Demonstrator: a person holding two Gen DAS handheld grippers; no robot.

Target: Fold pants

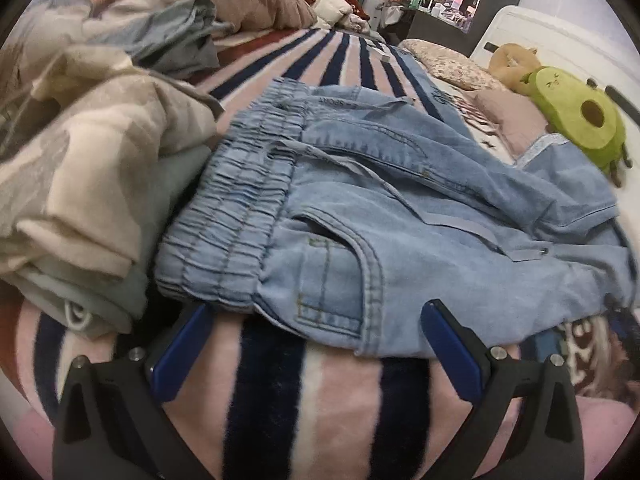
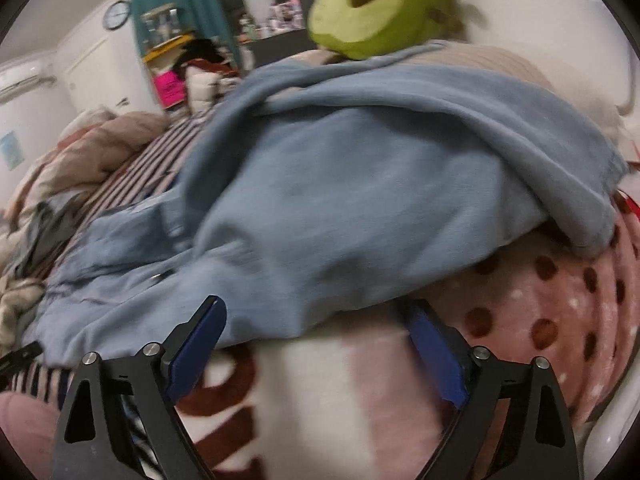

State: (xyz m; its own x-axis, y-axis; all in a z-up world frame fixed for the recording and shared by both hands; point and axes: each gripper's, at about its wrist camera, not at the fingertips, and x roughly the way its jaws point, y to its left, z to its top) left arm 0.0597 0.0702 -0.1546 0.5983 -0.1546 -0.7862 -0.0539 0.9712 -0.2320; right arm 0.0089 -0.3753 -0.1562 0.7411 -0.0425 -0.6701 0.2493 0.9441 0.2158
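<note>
Holding both tongs wide and empty: left tongs [image 1: 316,312] at the pants' [image 1: 360,200] waistband, right tongs [image 2: 316,316] facing the legs.

Left wrist camera looking low and slightly downward along the pink and navy striped blanket on the bed [image 1: 276,376], close to the light blue denim pants [image 1: 360,208] waistband, right wrist camera facing the same pants [image 2: 360,184] near their legs, both views sharing the green avocado plush toy [image 1: 576,120] [image 2: 372,8].

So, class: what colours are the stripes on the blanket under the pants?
Pink, white and dark navy stripes on the blanket, clearest in the left wrist view.
</note>
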